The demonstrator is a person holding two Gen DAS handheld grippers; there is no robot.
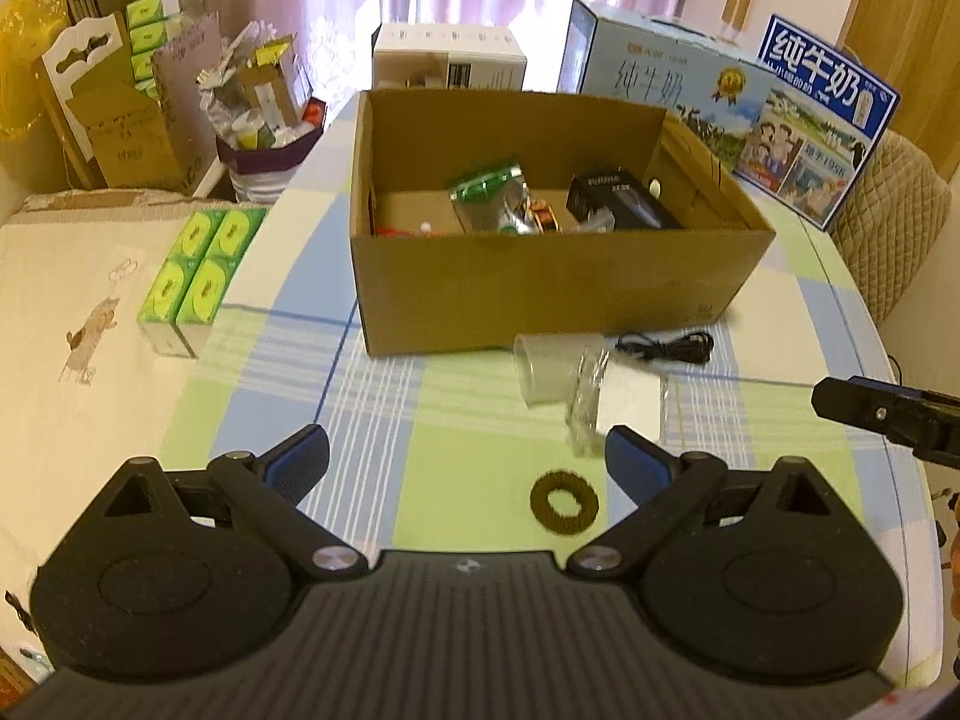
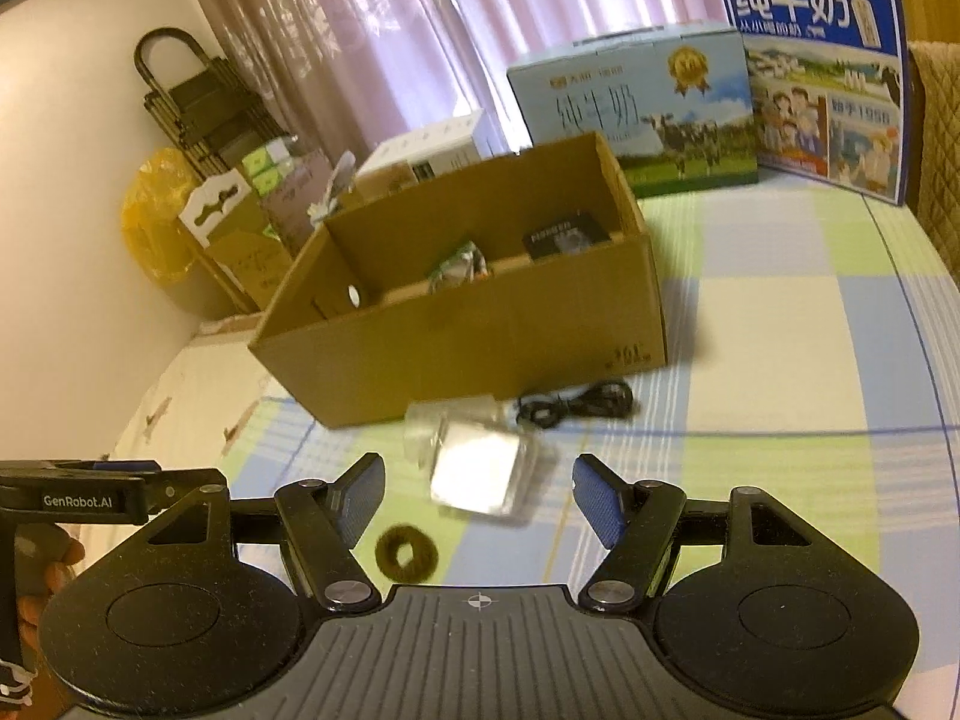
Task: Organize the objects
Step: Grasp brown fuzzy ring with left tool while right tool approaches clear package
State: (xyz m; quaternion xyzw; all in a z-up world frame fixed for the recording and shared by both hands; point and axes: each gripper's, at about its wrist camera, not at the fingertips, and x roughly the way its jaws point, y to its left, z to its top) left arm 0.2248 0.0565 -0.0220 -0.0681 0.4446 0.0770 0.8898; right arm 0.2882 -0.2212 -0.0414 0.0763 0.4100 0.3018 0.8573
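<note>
in the left wrist view, the left gripper is hanging over the checked tablecloth with its jaws standing wide apart and nothing between them; the cardboard box is sitting ahead of it, already holding a green packet and a black carton; just in front of the box a clear jar is lying on its side beside a clear cup, a black cable is coiling close against the box's front wall, and a dark ring is lying farthest out from the box, nearest the gripper's right finger; the tip of the right gripper is showing at the edge, to the box's right.

in the right wrist view, the right gripper is standing about half open and empty, its fingers framing the jar, which is lying in front of the box; the ring is lying further from the box, by the left pad; the cable is hugging the box's front.

judging from this, the jar looks to be the right gripper's pick; it is looking smooth and likely to roll, so closing across its body, not its mouth, and squarely, should be keeping it from squirting out; the left gripper seems better placed for the ring.
</note>
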